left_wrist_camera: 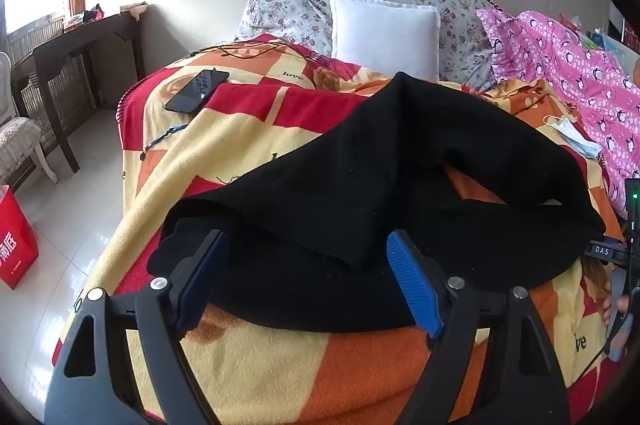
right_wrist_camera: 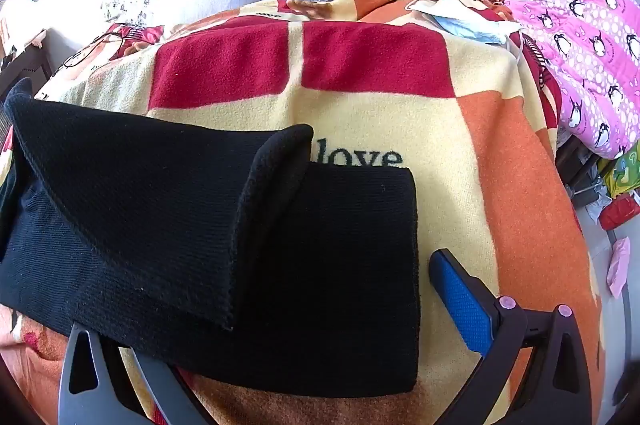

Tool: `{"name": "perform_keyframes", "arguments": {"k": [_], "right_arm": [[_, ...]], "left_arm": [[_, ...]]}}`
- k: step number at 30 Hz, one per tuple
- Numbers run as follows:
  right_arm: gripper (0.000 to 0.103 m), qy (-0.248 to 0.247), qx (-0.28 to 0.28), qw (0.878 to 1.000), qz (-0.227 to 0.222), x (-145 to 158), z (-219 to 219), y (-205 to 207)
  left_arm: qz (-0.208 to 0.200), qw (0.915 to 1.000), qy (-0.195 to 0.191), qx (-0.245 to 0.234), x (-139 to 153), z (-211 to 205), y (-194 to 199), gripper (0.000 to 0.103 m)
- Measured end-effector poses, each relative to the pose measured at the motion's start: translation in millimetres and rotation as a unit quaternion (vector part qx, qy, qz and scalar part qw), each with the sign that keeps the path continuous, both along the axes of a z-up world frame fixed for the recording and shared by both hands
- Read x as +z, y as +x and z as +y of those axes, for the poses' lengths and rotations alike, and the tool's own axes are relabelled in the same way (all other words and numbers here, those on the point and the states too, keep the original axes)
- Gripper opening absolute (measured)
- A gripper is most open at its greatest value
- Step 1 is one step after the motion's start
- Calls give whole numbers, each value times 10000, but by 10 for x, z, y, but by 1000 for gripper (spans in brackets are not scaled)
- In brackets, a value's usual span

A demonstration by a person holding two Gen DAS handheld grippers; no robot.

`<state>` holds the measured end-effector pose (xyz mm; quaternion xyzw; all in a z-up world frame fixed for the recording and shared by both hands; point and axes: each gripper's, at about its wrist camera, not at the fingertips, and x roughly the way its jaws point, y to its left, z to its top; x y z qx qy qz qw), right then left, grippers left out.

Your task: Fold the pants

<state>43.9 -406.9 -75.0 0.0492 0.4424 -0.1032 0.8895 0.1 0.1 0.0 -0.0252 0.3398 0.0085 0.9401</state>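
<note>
Black knit pants (left_wrist_camera: 360, 193) lie on a red, yellow and orange blanket (left_wrist_camera: 248, 141) on the bed, one part folded loosely over the other. My left gripper (left_wrist_camera: 308, 277) is open, its blue pads either side of a folded fabric edge, holding nothing. In the right wrist view the pants (right_wrist_camera: 160, 217) show a leg end lying flat with a second leg end draped over it. My right gripper (right_wrist_camera: 280, 305) is open; its right finger (right_wrist_camera: 464, 297) sits just beside the leg end, and the left finger is hidden under the cloth.
A phone (left_wrist_camera: 198, 91) and cables lie on the blanket's far left. A white pillow (left_wrist_camera: 384, 35), floral bedding and a pink penguin quilt (left_wrist_camera: 580, 81) sit behind. A face mask (left_wrist_camera: 572, 135) lies at right. A dark table (left_wrist_camera: 80, 41) and red bag (left_wrist_camera: 14, 237) stand left of the bed.
</note>
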Motion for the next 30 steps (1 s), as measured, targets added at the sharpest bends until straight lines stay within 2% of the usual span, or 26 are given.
{"name": "perform_keyframes", "arguments": {"k": [5,11,17,20,30], "right_arm": [[102,-57,-135,9995,295,73,59,-161],[102,-64,227,9992,-307,464,255,-655],[102,257,576,9945,-838,713,616,-805],[102,133,759,9927,-928,716,819,-749],[102,411,1276,9888,-656,583,1246,-607]], "left_arm": [[-205,9998,75,-30,7,-1,-27,82],[-145,9999,52,9,29,-54,-65,82],[3,10000,5,52,44,-11,22,82],[1,10000,9,56,50,-17,28,82],[29,10000,14,47,18,-43,15,82]]}}
